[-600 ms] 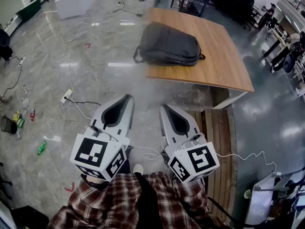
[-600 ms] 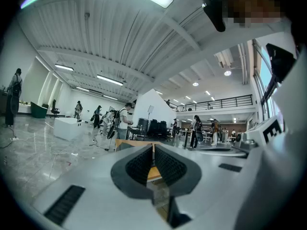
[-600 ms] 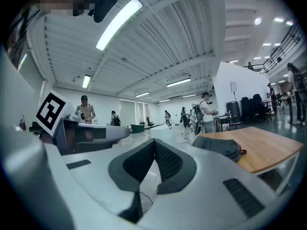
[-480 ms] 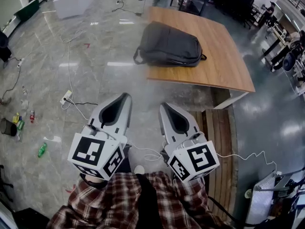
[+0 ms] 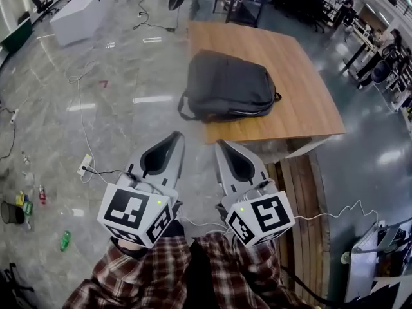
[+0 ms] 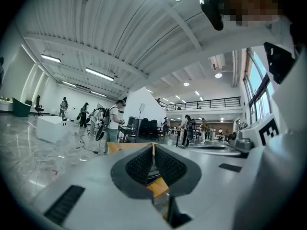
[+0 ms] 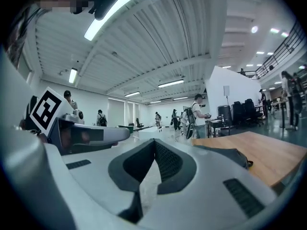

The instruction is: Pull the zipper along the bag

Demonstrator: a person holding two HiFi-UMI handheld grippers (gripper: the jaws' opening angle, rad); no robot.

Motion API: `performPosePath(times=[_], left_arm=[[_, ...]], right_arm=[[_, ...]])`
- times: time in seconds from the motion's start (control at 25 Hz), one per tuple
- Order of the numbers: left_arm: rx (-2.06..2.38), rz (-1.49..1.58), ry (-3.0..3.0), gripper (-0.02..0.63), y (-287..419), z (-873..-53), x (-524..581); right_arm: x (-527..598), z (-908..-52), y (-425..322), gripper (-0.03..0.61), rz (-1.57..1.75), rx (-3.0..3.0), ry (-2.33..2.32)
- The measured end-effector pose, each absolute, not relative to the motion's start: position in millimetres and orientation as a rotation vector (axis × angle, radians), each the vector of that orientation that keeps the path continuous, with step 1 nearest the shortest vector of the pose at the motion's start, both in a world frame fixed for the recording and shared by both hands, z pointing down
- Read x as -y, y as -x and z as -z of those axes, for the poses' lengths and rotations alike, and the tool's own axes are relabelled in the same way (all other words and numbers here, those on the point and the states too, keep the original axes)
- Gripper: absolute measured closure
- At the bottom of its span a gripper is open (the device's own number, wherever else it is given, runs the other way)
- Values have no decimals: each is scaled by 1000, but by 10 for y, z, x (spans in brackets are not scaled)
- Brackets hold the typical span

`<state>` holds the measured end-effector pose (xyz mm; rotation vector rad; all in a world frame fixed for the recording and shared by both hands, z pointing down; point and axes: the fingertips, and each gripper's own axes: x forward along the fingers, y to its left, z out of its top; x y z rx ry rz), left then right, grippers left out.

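A dark grey backpack (image 5: 228, 85) lies flat on a wooden table (image 5: 302, 102), with its strap loop hanging over the near left edge. My left gripper (image 5: 176, 136) and right gripper (image 5: 219, 144) are held side by side over the floor, short of the table's near edge. Neither touches the bag. Both are shut with their pads meeting at the tips and nothing between them. In the right gripper view the backpack (image 7: 225, 155) shows low on the table (image 7: 264, 155), to the right of the right gripper (image 7: 154, 141). In the left gripper view the left gripper (image 6: 153, 145) points at the table edge (image 6: 120, 146).
A slatted wooden bench (image 5: 299, 192) stands under my right side, next to the table's white leg (image 5: 318, 143). Cables and a power strip (image 5: 85, 167) lie on the shiny floor at left, with bottles (image 5: 64, 240) further left. Several people stand in the hall behind.
The table and backpack have come nearer and sit lower in the head view. Both grippers have kept their pose, side by side and shut.
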<state>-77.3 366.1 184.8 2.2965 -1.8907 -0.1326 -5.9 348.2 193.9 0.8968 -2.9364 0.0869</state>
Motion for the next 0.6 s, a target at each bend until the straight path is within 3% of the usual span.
performPosePath(times=[0.6], left_arm=[[1576, 64, -2410, 589, 1013, -2175, -2400]], right_arm=[[-2290, -2168, 318, 568, -162, 2743, -1209]])
